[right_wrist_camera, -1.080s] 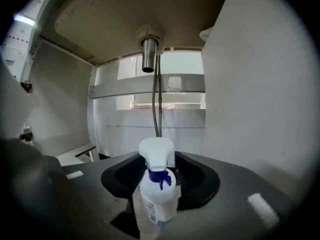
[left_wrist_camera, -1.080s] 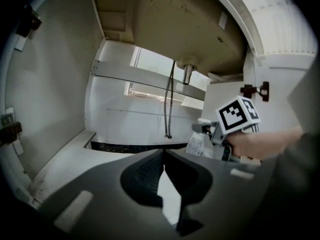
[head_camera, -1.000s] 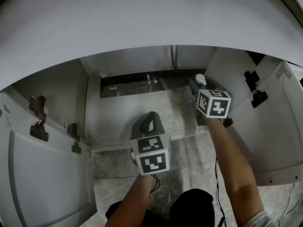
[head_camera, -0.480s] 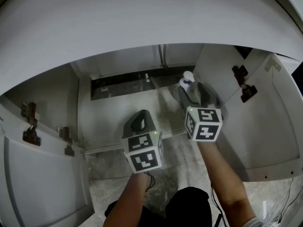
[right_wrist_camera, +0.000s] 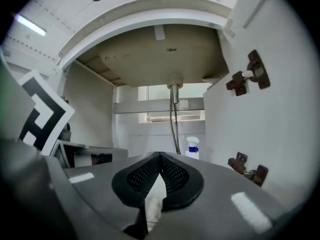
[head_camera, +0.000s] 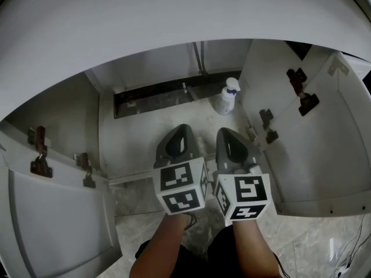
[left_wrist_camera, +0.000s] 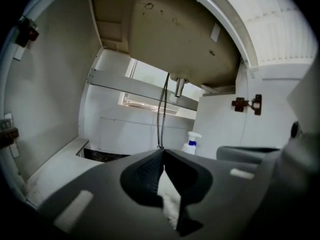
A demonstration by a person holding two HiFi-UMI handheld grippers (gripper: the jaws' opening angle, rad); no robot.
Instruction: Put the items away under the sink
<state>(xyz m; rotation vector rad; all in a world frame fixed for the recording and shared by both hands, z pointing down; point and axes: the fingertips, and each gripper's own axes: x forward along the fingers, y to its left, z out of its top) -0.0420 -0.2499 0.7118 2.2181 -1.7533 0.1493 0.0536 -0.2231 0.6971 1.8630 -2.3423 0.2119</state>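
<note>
A white spray bottle (head_camera: 226, 97) with a blue collar stands upright on the cabinet floor at the back right, close to the right wall. It also shows in the left gripper view as the bottle (left_wrist_camera: 190, 143) and in the right gripper view as the bottle (right_wrist_camera: 192, 147). My left gripper (head_camera: 181, 128) and right gripper (head_camera: 224, 132) hang side by side at the cabinet's front edge, well short of the bottle. The left gripper (left_wrist_camera: 162, 152) is shut with nothing in it. The right gripper (right_wrist_camera: 159, 155) is also shut and empty.
Both cabinet doors are swung open: the left door (head_camera: 52, 225) and the right door (head_camera: 324, 149), with hinges (head_camera: 304, 91) on it. Overhead are the sink basin (left_wrist_camera: 180, 29), its drain pipe (left_wrist_camera: 179, 86) and hanging hoses (right_wrist_camera: 174, 129). A dark gap (head_camera: 151, 96) runs along the back of the floor.
My right gripper has drawn back from the spray bottle, leaving it standing at the back right, and now sits beside the left gripper. The left gripper has barely moved.
</note>
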